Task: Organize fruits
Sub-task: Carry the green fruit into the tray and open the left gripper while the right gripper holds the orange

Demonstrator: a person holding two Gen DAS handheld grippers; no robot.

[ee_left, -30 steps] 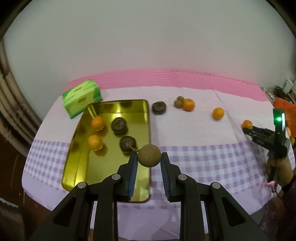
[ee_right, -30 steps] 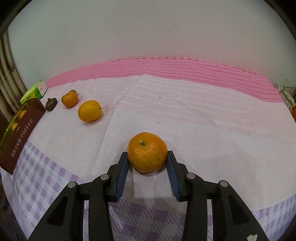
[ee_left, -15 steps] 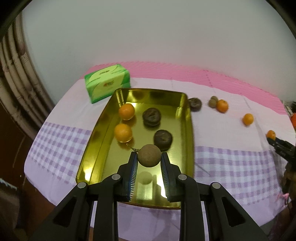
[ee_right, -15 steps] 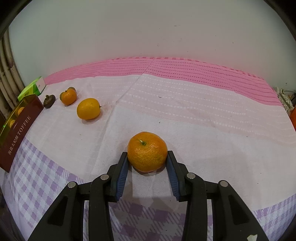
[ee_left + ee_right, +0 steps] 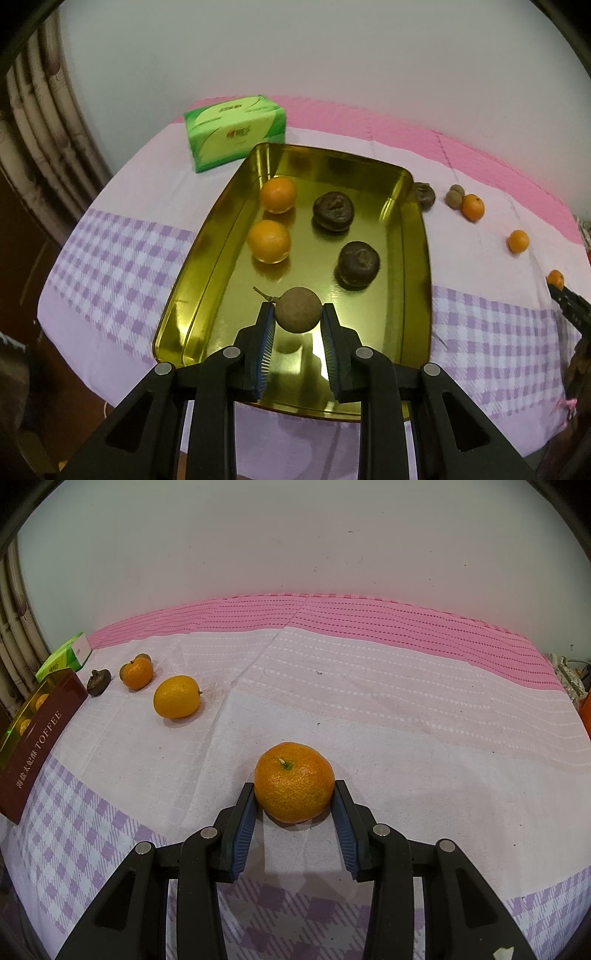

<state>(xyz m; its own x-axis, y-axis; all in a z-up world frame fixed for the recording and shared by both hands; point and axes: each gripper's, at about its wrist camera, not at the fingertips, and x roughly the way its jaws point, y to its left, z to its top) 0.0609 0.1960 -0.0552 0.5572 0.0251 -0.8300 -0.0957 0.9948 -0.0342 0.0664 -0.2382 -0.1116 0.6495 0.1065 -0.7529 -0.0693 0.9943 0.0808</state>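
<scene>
My left gripper grips a brown round fruit above the gold tray's near end. Tray holds two oranges left, two dark fruits right. My right gripper clamps a mandarin resting on the tablecloth.

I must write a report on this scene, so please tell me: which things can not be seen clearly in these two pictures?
- Left wrist view: the near rim of the gold tray is hidden by the left gripper.
- Left wrist view: the right gripper is cut off by the picture's edge.
- Right wrist view: the tray's inside is mostly hidden by its brown wall.
- Right wrist view: the underside of the mandarin is hidden, so contact with the cloth is unclear.
</scene>
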